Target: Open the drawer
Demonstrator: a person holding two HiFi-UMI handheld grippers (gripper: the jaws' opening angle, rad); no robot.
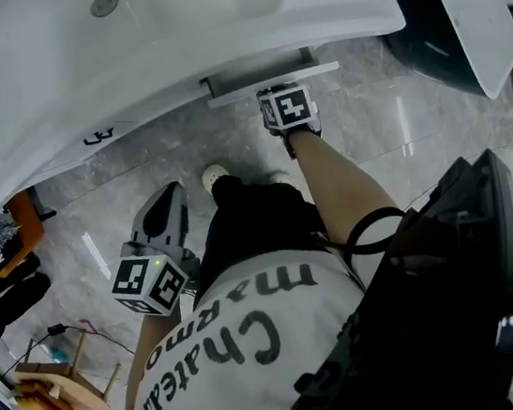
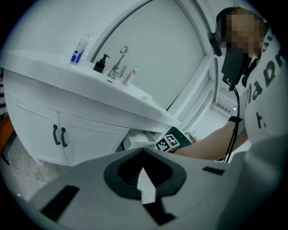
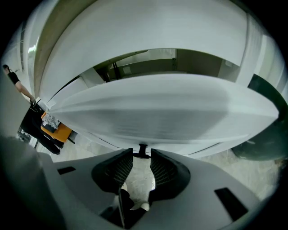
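only its own view shows the right gripper (image 3: 142, 157) wide about the drawer handle (image 3: 143, 149) (left gripper (image 2: 144, 173) closed).

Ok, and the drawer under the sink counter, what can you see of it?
The drawer is white, with a smooth, glossy-looking front. It sits under the basin counter and is pulled partly out, so a dark gap shows behind its front panel. A small black handle stands out from the front, at the tips of the right gripper, whose jaws stand apart beside it.
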